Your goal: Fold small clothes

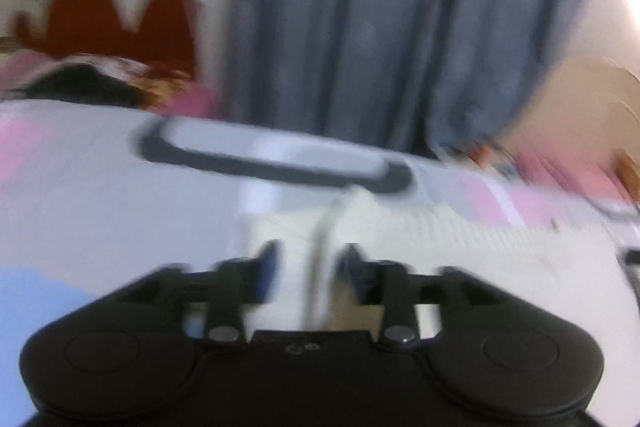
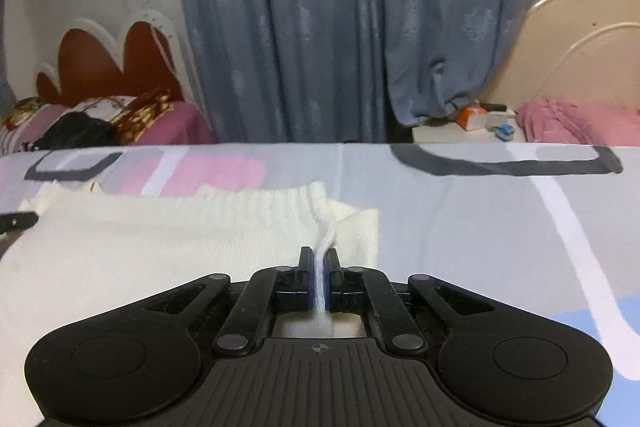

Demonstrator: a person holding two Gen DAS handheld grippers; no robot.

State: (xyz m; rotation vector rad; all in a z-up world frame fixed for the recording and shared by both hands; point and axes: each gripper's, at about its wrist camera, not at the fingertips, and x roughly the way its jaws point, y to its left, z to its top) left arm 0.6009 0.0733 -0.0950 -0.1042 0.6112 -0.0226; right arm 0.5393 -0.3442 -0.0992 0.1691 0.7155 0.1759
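A cream knitted garment [image 2: 160, 235] lies on the patterned bed sheet [image 2: 460, 211], spread to the left in the right wrist view. My right gripper [image 2: 319, 259] is shut on a pinched fold of the garment at its right edge, by the ribbed hem. In the blurred left wrist view the garment [image 1: 400, 227] lies ahead and to the right. My left gripper [image 1: 312, 267] stands with its jaws apart on either side of a raised white fold of the fabric [image 1: 320, 247], not clamped on it.
Grey-blue curtains [image 2: 320, 27] hang behind the bed. A red scalloped headboard [image 2: 112, 63] with pillows stands at far left. A nightstand with small items [image 2: 480, 123] and a pink blanket [image 2: 580, 123] sit at far right.
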